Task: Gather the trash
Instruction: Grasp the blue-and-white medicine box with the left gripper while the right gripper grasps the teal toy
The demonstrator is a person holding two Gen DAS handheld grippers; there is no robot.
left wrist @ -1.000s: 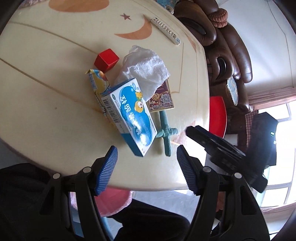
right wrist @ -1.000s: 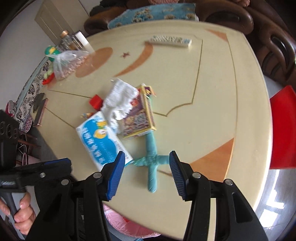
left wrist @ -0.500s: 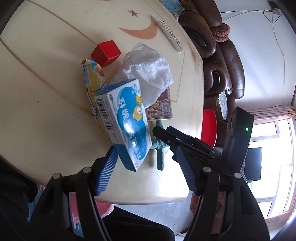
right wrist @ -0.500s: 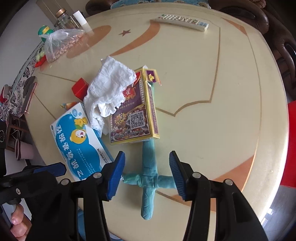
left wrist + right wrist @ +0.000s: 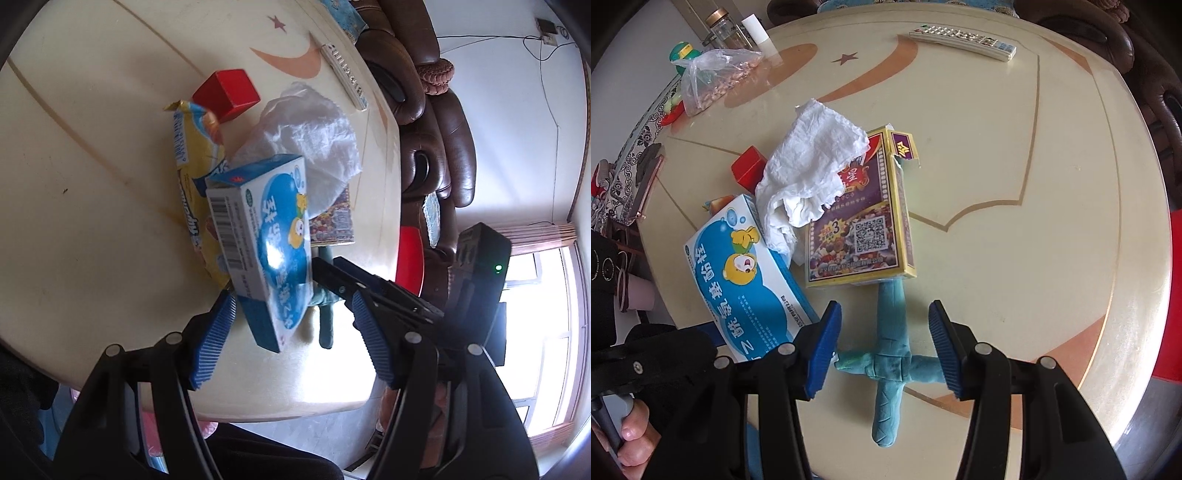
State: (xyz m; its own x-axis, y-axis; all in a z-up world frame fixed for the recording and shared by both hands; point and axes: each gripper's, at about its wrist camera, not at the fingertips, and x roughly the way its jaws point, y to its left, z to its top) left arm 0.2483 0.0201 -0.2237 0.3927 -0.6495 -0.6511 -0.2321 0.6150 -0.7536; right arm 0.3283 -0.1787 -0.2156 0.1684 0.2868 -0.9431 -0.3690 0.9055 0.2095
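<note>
A: Nearest the right gripper [image 5: 884,345], its blue ribbed pads stand apart, one on each side of the teal modelling-clay cross [image 5: 888,363] lying flat on the cream round table [image 5: 1015,155]. Neither pad touches it. The left gripper [image 5: 291,334] is also spread, its pads flanking the near corner of the blue-and-white cardboard medicine box [image 5: 267,243], without a squeeze as far as I can see.

B: What could go wrong?

A: The clay looks soft. If the right pads close on the crossbar, it may bend or tear, and its long arm runs up to, perhaps under, the purple-and-yellow snack carton [image 5: 862,218], so a lift could drag that along. The blue box rests tilted on the yellow foil wrapper [image 5: 192,173]; a grip on one corner may let it swing or slip out. The two grippers are close together and could knock each other.

B: And farther back?

A: A crumpled white tissue [image 5: 809,175] lies draped over both boxes, then a small red cube [image 5: 227,92], then a grey remote control [image 5: 964,40].

B: Differences between views?

A: Only the right view shows the clear plastic bag [image 5: 713,79] and the jars beyond it. Only the left view shows the wrapper in full and the brown leather sofa [image 5: 436,122].
</note>
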